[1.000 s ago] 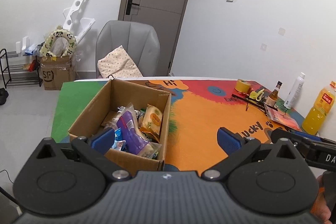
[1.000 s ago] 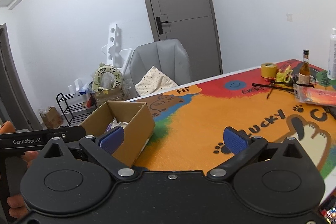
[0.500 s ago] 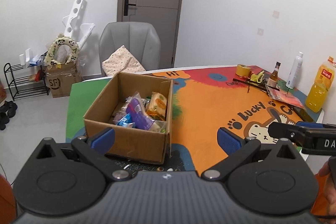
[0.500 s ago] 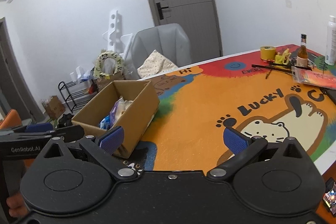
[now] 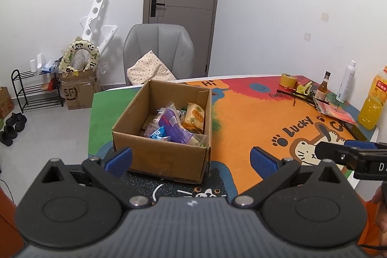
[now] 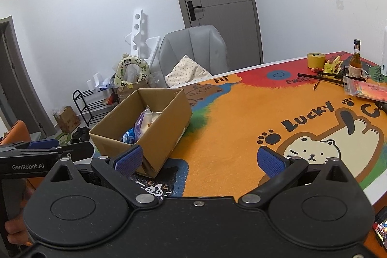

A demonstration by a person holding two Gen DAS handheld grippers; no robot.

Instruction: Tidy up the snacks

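Both grippers have drawn back and risen — more table visible now. Left gripper (image 5: 191,158): fingers spread wide, empty. Open brown cardboard box (image 5: 167,158) sits on the cartoon-cat tablecloth (image 6: 241,127), holding crinkly plastic snack packets (image 5: 174,127) — judged light, soft, slippery; pinch a sealed edge. Right gripper (image 6: 199,161): likewise wide, empty.

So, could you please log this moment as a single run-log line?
left gripper: open, empty | right gripper: open, empty | open brown cardboard box: on colourful cat-print table mat, holds snack packets
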